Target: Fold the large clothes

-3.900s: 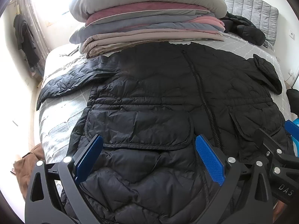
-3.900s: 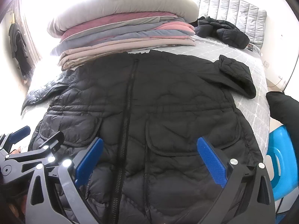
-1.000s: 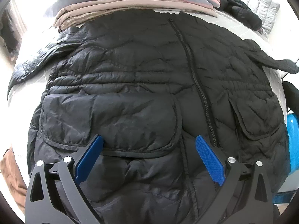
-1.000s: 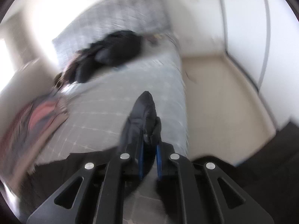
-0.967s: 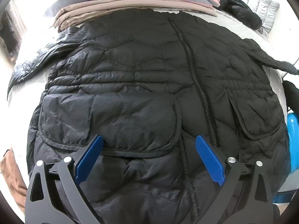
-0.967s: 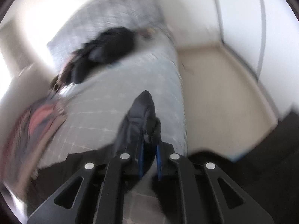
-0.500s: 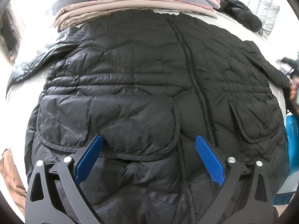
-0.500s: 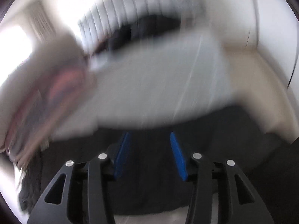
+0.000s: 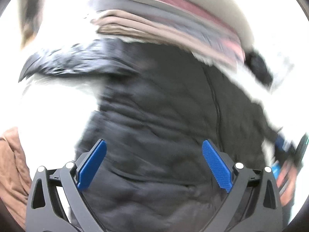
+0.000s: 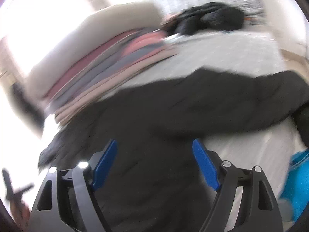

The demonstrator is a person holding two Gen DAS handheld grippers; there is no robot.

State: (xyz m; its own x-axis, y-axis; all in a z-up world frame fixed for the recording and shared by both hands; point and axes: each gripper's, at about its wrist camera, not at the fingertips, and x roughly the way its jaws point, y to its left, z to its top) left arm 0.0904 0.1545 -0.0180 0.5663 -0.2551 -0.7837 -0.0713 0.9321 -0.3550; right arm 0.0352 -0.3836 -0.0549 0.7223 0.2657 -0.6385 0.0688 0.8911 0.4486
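A black quilted puffer jacket lies front up on the bed, zipper running down its middle. Its left sleeve stretches out to the left. In the right wrist view the jacket fills the middle and its right sleeve lies stretched out to the right. My left gripper is open and empty above the jacket's lower half. My right gripper is open and empty above the jacket. Both views are motion-blurred.
A stack of folded blankets sits at the head of the bed, also in the right wrist view. Another black garment lies at the far right. A brown cloth lies at the left. A blue chair stands at the right.
My right gripper let go of the right sleeve, opened and swung back over the jacket. The sleeve now lies stretched out to the right. My left gripper has shifted to the left.
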